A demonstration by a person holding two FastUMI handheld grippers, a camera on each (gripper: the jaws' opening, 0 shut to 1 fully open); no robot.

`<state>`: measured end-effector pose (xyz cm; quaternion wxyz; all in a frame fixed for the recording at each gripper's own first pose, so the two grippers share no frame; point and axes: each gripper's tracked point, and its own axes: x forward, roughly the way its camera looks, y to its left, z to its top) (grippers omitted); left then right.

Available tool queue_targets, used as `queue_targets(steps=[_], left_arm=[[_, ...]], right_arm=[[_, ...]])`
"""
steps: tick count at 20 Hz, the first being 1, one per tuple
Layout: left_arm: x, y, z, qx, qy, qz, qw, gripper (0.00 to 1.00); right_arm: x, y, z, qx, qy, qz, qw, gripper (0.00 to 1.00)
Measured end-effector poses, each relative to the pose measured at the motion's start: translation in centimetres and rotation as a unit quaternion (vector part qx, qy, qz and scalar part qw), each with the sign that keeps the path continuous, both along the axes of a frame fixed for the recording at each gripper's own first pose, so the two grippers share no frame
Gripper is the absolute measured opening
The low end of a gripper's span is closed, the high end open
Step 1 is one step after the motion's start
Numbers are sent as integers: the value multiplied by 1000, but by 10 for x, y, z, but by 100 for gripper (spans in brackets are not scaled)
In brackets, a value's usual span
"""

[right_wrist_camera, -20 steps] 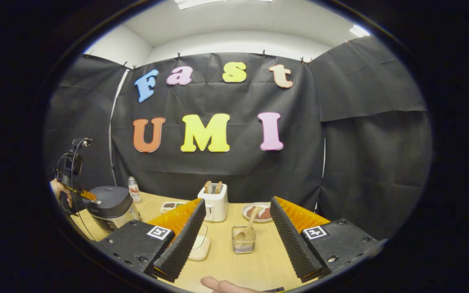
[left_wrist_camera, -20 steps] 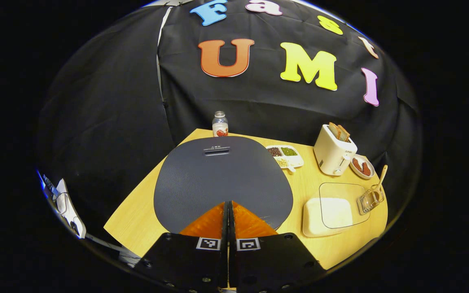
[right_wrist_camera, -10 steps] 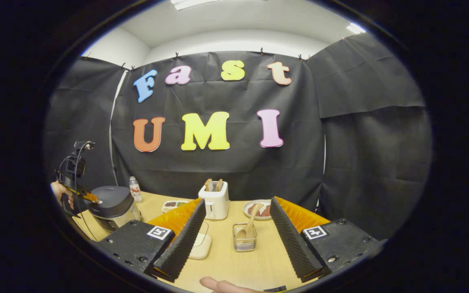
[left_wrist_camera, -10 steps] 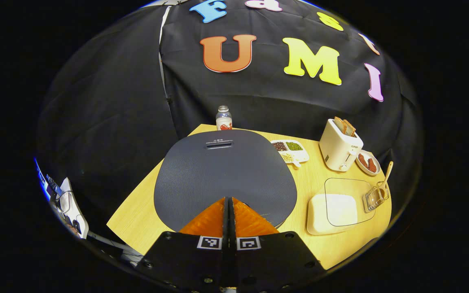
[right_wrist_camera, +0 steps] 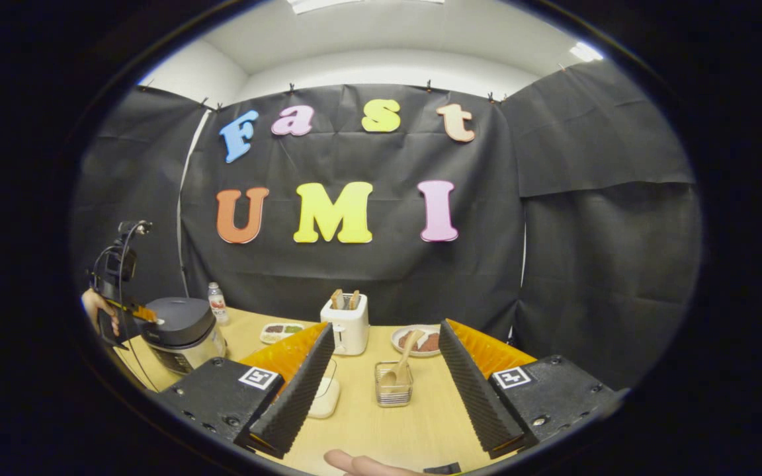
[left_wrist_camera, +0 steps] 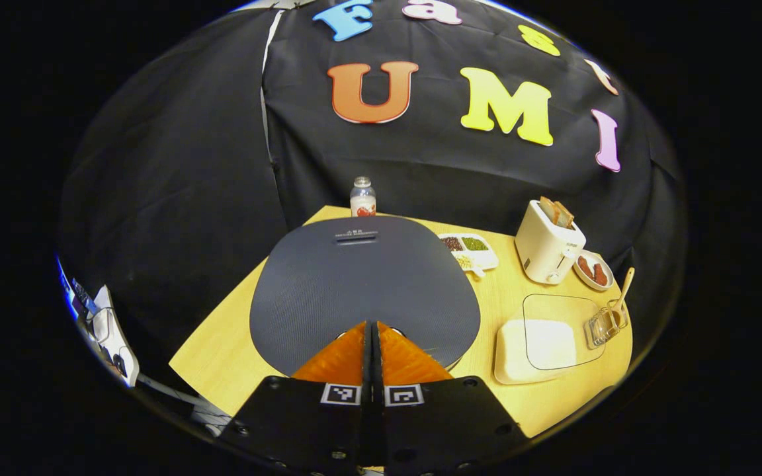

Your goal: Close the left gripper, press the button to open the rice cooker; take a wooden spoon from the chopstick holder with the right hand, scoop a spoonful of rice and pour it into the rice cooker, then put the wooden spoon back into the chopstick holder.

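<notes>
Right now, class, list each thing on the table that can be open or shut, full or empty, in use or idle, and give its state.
Rice cooker: lid shut.
Left gripper: shut, tips at the lid's near edge.
Right gripper: open, holding nothing.
Wooden spoon: standing in the chopstick holder.
Rice box: holds rice, clear lid resting askew.
Toaster: bread in the slots.
Bottle: capped, upright.

A wooden table (left_wrist_camera: 235,344) fills the lower frame, bearing cooker (left_wrist_camera: 361,291), bottle (left_wrist_camera: 362,198), toaster (left_wrist_camera: 546,241), tray (left_wrist_camera: 470,246), plate (left_wrist_camera: 594,271), holder (left_wrist_camera: 602,325), box (left_wrist_camera: 533,344).

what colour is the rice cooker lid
Dark grey with a fine ribbed texture; the rice cooker lid shows best in the left gripper view.
</notes>
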<state>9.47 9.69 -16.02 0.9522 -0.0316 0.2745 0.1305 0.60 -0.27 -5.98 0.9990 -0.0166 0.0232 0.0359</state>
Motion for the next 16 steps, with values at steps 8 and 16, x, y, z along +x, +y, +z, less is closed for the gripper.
queue_targets(steps=[8, 16], left_arm=[[-41, -11, 121, 73, -181, 10, 981, 94], [-71, -40, 120, 70, -213, -27, 974, 94]], right_arm=[[3, -8, -11, 0, 5, -11, 1000, 100], [26, -14, -34, -3, 22, -24, 999, 100]])
